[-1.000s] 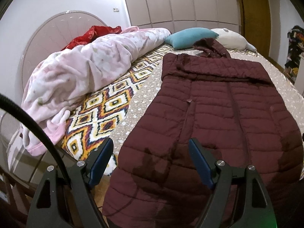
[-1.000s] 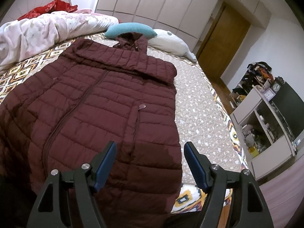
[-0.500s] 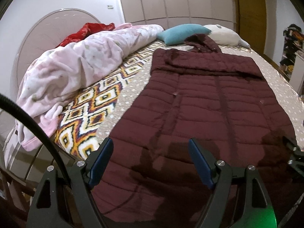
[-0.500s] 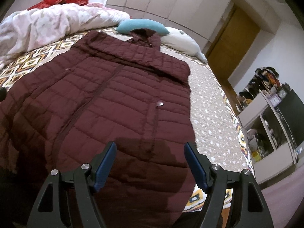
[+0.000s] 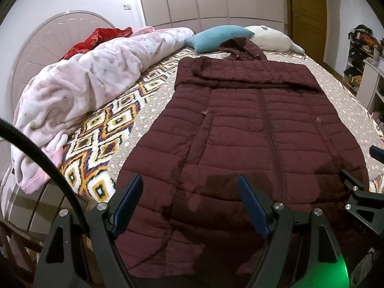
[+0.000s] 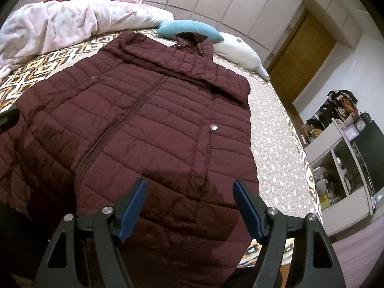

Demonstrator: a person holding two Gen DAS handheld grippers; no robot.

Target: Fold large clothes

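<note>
Left wrist view takes in most of the bed (image 5: 153,117), its patterned cover running up to a rounded headboard (image 5: 48,45). A long maroon quilted coat (image 5: 252,132) lies face up along the bed, zipped, hood toward the pillows, sleeves apparently folded in across the chest, hem at the near edge under both tools. Beside it, well clear, a pink blanket (image 5: 91,79) is heaped along the far side, with a teal pillow (image 5: 220,36) and a white pillow (image 5: 273,39) just past the hood.

The left gripper (image 5: 189,206) hovers over the hem corner on its side, jaws spread wide with nothing between them. The right gripper (image 6: 189,206) hangs above the opposite hem corner, likewise spread and empty; the blue pads (image 6: 133,206) do not seem to be touching the fabric.

To my eye the step in hand is taking the hem to fold the coat up toward the collar. It would go best if each tool came down near its own corner, bit through both layers of the puffy shell rather than only the top one, and the two lifted together so the hem stays straight. The slippery padding may slide out of a shallow pinch, so a deep bite seems wise. A small silver snap (image 6: 213,127) marks the pocket.
</note>
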